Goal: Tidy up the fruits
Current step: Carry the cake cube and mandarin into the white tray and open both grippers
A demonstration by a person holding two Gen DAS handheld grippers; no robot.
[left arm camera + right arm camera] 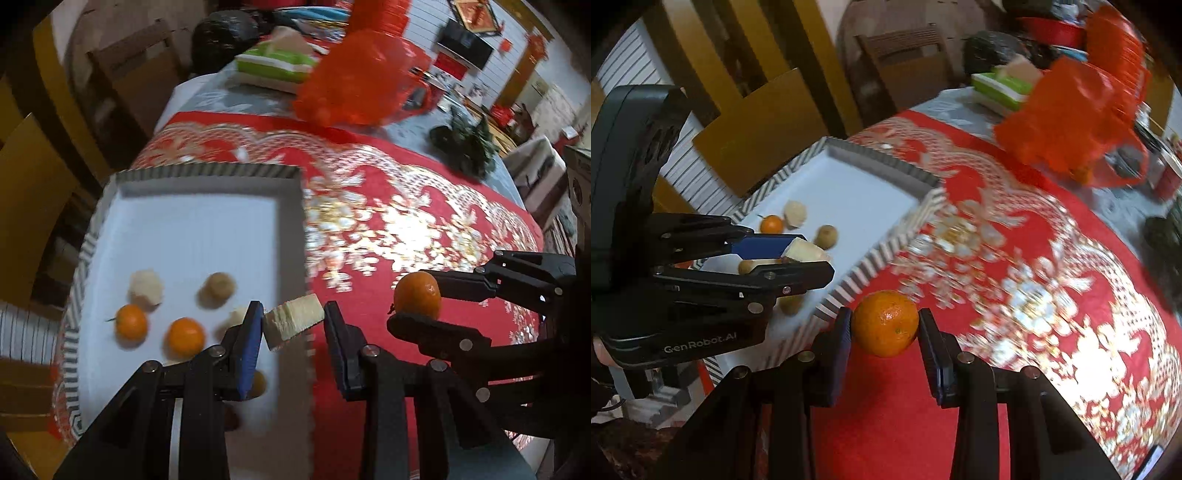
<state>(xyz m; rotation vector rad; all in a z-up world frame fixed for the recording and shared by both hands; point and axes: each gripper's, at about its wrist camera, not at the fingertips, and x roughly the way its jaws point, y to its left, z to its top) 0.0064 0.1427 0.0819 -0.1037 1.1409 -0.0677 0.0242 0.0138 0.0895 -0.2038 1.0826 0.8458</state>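
With my left gripper (293,325) clamping a pale fruit chunk (295,320) over the tray (207,177) rim and my right gripper (885,334) clamping a tangerine (885,323) beside it, I should lower each before releasing

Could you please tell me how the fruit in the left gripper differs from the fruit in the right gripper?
The left gripper holds a pale, cream-coloured wedge with cut faces; the right gripper holds a round, whole mandarin, bright orange. The wedge hangs over the edge of the white tray, while the mandarin hangs over the red tablecloth beside the tray. Both are clamped between fingers, off the surface.
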